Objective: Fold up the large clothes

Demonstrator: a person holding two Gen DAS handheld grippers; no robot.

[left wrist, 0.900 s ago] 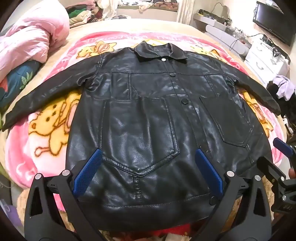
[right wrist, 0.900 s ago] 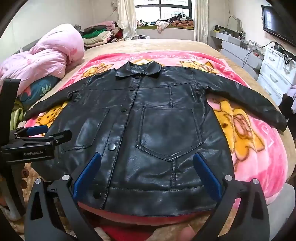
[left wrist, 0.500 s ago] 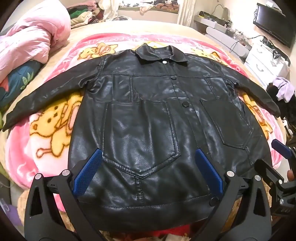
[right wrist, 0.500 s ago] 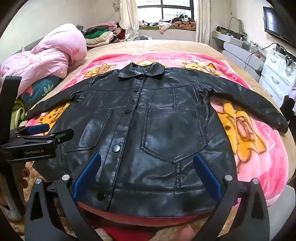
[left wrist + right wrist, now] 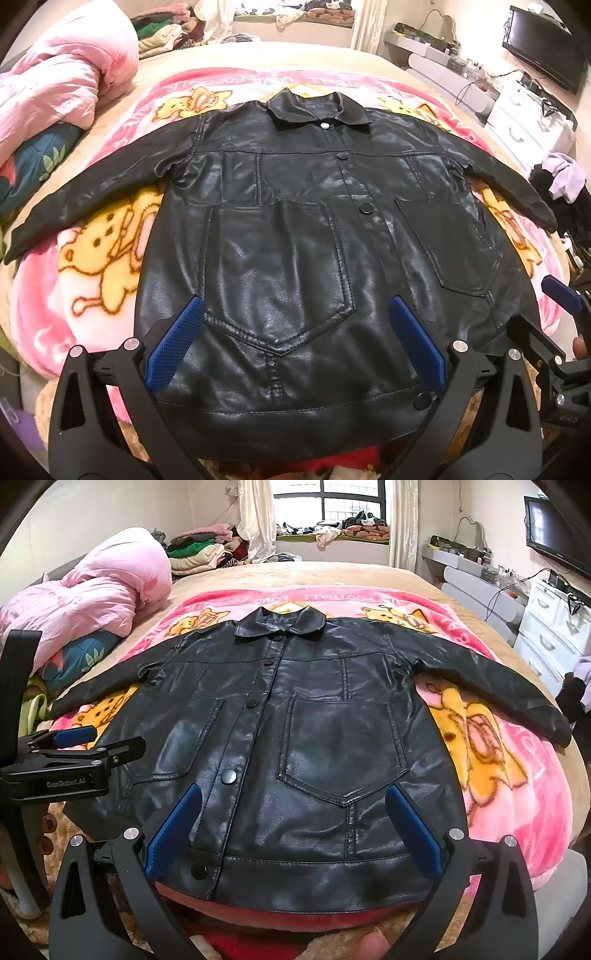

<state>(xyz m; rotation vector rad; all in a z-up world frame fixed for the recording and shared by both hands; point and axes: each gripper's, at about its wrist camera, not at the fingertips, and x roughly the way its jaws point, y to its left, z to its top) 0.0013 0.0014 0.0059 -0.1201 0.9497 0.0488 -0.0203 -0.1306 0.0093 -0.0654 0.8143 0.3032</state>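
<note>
**Both grippers poised over the jacket's hem**

The left gripper (image 5: pixel 295 343) tilts down toward the bed, blue pads spread wide, nothing between them, hovering above the lower front of the black leather jacket (image 5: pixel 295 236). The right gripper (image 5: pixel 291 830) takes the same downward slant beside it, jaws just as wide and empty, over the hem on the other side.

The jacket lies flat and buttoned, front up, collar away from the cameras, both sleeves stretched outward across the pink cartoon blanket (image 5: pixel 517 760) on the bed. A pink duvet (image 5: pixel 99 594) is heaped at the left edge, near one sleeve. White drawers (image 5: pixel 554 627) stand off to the right, apart from the bed. A fingertip (image 5: pixel 369 947) peeks in at the bottom of the right view.
</note>
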